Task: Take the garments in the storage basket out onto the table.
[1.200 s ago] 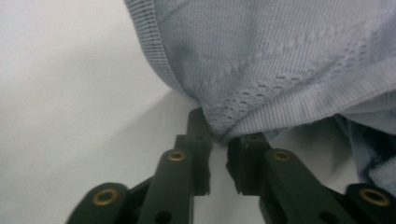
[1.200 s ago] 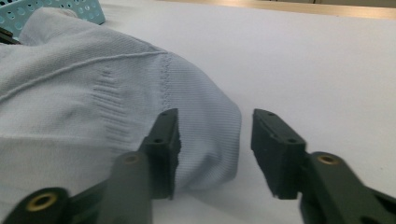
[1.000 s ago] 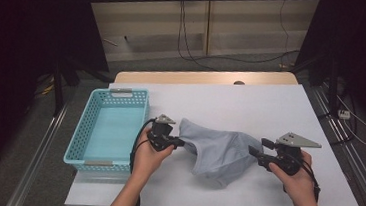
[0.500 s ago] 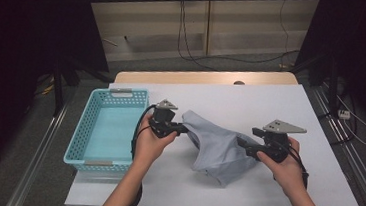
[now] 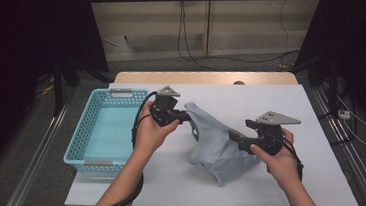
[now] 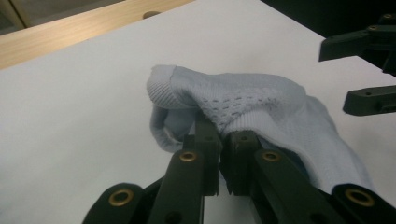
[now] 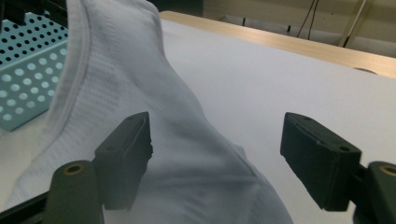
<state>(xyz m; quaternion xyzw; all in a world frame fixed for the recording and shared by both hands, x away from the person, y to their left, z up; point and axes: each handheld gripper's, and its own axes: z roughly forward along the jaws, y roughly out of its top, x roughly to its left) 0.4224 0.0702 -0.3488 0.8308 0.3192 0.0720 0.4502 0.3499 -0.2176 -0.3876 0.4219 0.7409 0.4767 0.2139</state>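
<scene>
A pale grey-blue knit garment [image 5: 217,143] hangs from my left gripper [image 5: 186,116] and trails down onto the white table [image 5: 296,108]. In the left gripper view my left gripper [image 6: 223,140] is shut on a ribbed edge of the garment [image 6: 243,100], with my right gripper [image 6: 356,72] off at the upper right. My right gripper [image 5: 234,137] sits at the garment's right side. Its jaws have just been opening. In the right gripper view my right gripper [image 7: 217,140] stands wide, and the garment [image 7: 116,84] runs past the left jaw without being pinched.
A light blue perforated basket [image 5: 84,129] stands at the table's left, close to my left hand; its wall [image 7: 23,79] also shows behind the cloth. A wooden strip [image 5: 208,77] borders the table's far edge. Cables lie on the floor beyond.
Both hands have risen. The garment's left end has lifted off the table with the left gripper. The right gripper's jaws have spread wider.
</scene>
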